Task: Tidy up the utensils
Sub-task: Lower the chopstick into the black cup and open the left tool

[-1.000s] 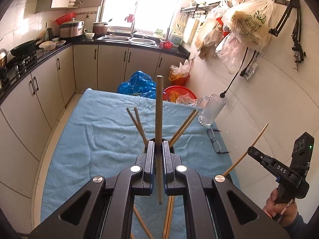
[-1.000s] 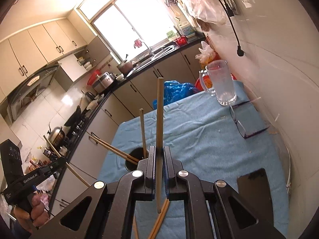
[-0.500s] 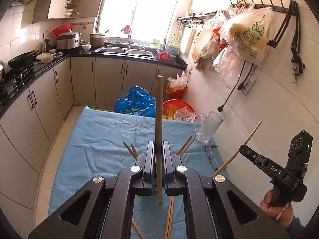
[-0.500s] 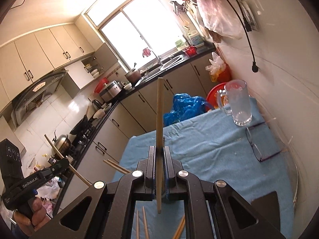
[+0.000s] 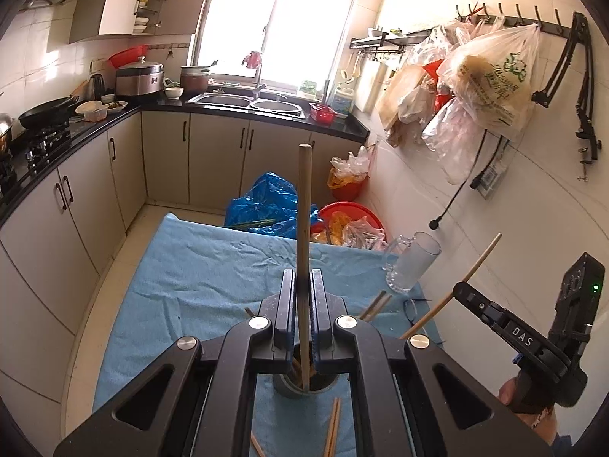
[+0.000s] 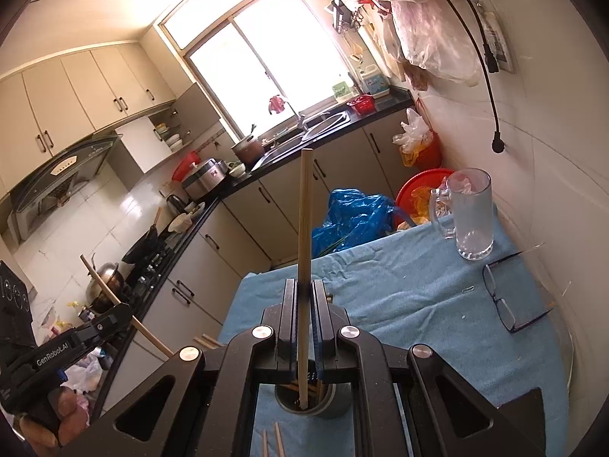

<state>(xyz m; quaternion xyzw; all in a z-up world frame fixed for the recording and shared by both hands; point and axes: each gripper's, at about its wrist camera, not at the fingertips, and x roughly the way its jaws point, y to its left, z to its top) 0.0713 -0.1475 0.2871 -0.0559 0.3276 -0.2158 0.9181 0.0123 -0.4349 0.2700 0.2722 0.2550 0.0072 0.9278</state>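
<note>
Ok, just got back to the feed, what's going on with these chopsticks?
Both handheld grippers are shut on one chopstick each, held upright above the dark holder on the blue cloth. The left gripper has its chopstick tip down at the holder's mouth; the right gripper has its chopstick tip inside the rim. Several chopsticks already stand in the holder, and a few loose ones lie on the cloth.

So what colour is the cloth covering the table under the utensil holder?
Light blue, plain with no pattern: the wrinkled table cloth shows best in the right wrist view.
</note>
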